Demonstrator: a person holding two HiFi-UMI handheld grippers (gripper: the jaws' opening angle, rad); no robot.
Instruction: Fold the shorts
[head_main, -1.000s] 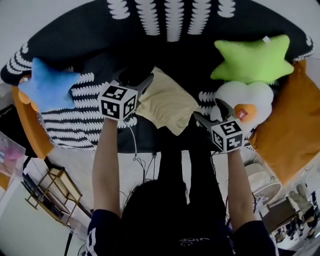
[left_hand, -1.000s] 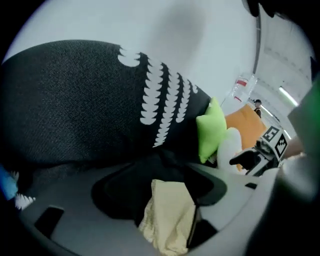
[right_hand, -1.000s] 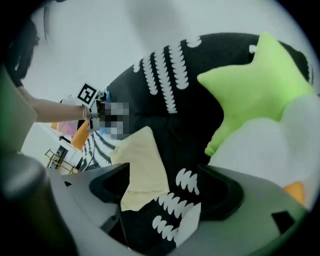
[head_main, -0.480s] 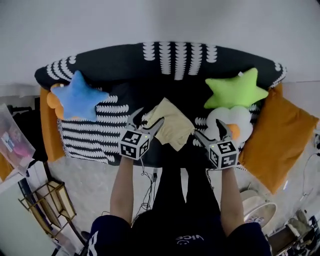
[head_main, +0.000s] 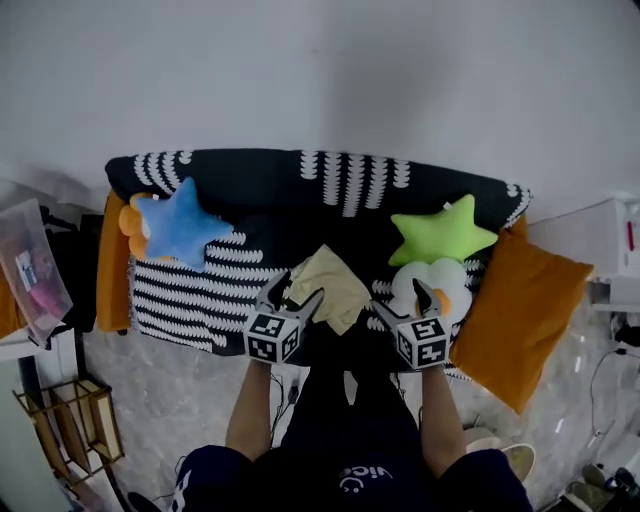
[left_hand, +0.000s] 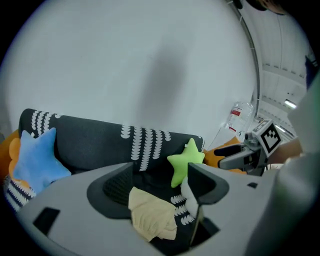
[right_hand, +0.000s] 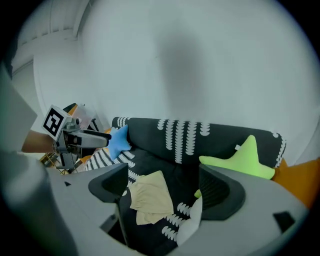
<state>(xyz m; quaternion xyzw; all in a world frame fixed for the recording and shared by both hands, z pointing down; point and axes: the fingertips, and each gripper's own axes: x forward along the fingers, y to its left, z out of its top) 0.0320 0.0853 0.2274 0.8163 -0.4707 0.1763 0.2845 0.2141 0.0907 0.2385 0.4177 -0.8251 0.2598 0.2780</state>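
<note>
The pale yellow shorts (head_main: 330, 283) lie folded into a small bundle on the black sofa seat (head_main: 262, 240); they also show in both gripper views as the shorts (left_hand: 150, 218) and shorts (right_hand: 150, 196). My left gripper (head_main: 294, 297) hangs above the seat's front edge, just left of the shorts, jaws open and empty. My right gripper (head_main: 400, 302) hangs to their right, open as well, holding nothing. In each gripper view the shorts appear well below and beyond the spread jaws of the left gripper (left_hand: 160, 187) and right gripper (right_hand: 167, 187).
A blue star pillow (head_main: 178, 225) lies at the sofa's left, a green star pillow (head_main: 443, 235) and a white egg-shaped pillow (head_main: 432, 283) at its right. Orange cushions (head_main: 520, 300) flank the sofa. A gold wire rack (head_main: 70, 430) stands on the floor at left.
Both grippers have risen and drawn back from the shorts, which stay on the seat. The head view has lifted too, so the whole sofa and wall now show.
</note>
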